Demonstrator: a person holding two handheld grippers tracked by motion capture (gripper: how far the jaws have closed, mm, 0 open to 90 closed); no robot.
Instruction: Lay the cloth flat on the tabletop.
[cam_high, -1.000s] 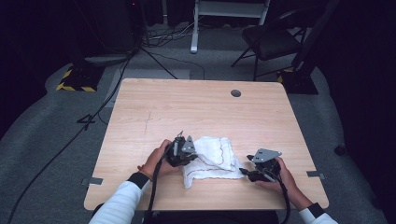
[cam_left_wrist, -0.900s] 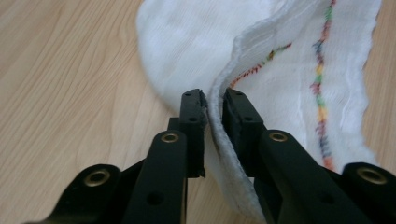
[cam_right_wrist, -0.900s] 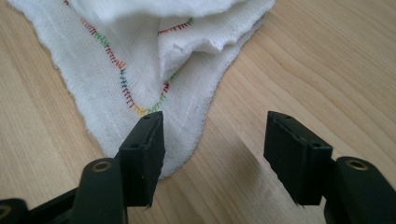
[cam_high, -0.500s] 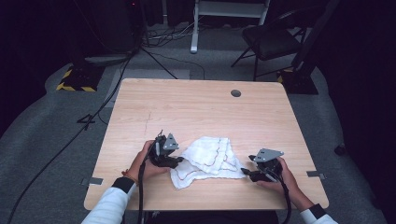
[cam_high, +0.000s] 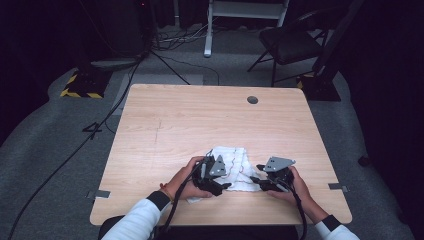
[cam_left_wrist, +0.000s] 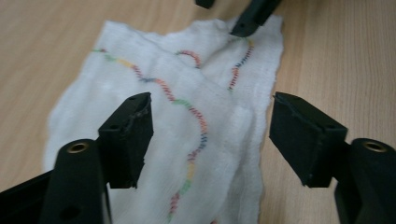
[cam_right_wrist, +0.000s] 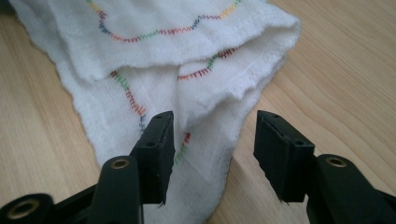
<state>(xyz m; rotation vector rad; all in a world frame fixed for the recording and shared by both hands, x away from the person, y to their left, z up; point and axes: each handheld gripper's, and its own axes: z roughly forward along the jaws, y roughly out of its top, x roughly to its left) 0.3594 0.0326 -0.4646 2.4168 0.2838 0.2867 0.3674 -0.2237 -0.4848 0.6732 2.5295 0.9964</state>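
lying folded on table (cam_high: 165, 125) near front edge: white cloth (cam_left_wrist: 187, 116). hovering over it w/ jaws wide, just been opening, gripping nothing: left gripper (cam_left_wrist: 210, 135). closing around cloth edge, not yet pinching: right gripper (cam_right_wrist: 212, 149).

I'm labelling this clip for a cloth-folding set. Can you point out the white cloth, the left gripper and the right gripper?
white cloth (cam_left_wrist: 154, 135): left gripper view, on its middle beside the coloured stitching.
left gripper (cam_left_wrist: 210, 140): left gripper view, midway between its open jaws.
right gripper (cam_right_wrist: 212, 149): right gripper view, midway between its open jaws.
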